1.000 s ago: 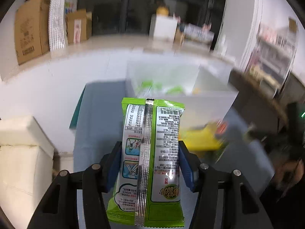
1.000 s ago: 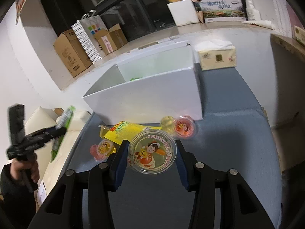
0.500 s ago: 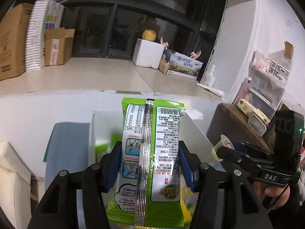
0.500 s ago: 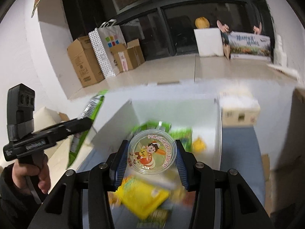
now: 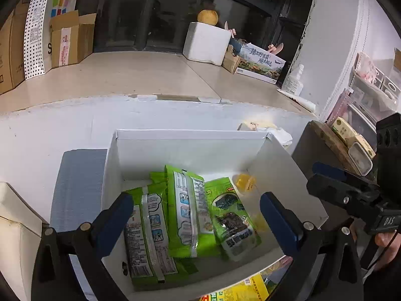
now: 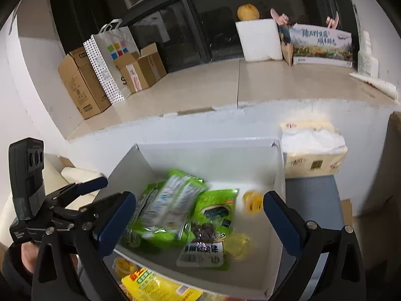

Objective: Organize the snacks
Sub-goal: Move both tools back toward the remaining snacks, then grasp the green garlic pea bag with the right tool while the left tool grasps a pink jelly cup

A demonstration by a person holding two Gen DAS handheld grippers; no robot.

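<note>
Your left hand-held gripper [image 5: 196, 219] and right hand-held gripper [image 6: 199, 222] gape empty; white box [image 5: 190, 135] holds green packets [image 5: 186, 213]; yellow packet [image 6: 155, 288], lower frame, remains outside.

Below the left gripper [image 5: 195, 222], the grey table [image 5: 77, 183] carried a white box [image 5: 283, 173], with a tissue pack [image 6: 313, 155] beyond it and a yellow packet [image 6: 155, 288] nearer.

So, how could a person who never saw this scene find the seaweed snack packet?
Look into the open white box on the grey table. Among the green packets lying inside, it is the rightmost one, beside the yellow jelly cups. Only the seaweed snack packet lies picture-side up, showing dark seaweed pieces.
</note>
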